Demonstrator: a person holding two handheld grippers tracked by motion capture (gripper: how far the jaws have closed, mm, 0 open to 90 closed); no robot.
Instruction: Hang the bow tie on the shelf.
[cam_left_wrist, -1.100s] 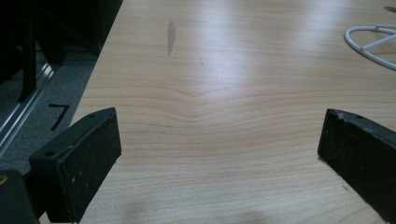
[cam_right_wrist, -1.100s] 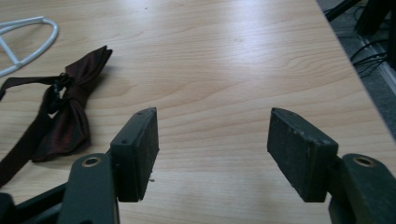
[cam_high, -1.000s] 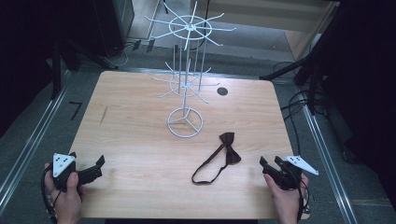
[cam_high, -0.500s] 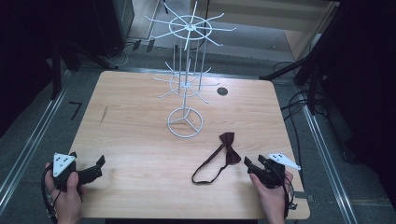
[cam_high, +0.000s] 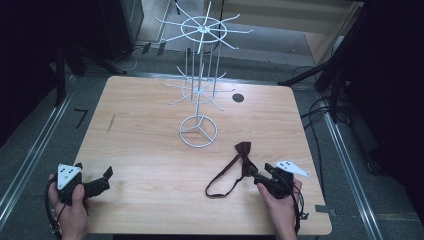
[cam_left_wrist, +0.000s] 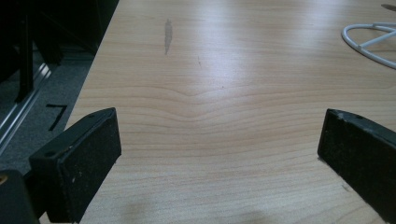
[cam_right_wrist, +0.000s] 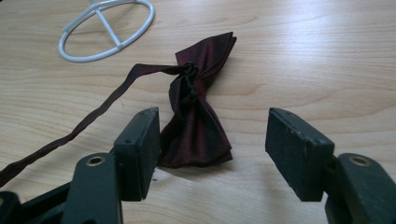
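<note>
1. The right tool (cam_right_wrist: 212, 149) is standing apart, with the near wing of the bow tie (cam_right_wrist: 198, 121) lying between its jaws on the tabletop (cam_right_wrist: 327, 56).
2. The left tool (cam_left_wrist: 219, 158) is gaping wide over bare wood.

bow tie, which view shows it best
The right gripper view: the bow tie lies close up, its knot, folds and strap clear, near wing between the open right gripper jaws. The high view shows it small beside the white stand. The left gripper view shows bare table.
</note>
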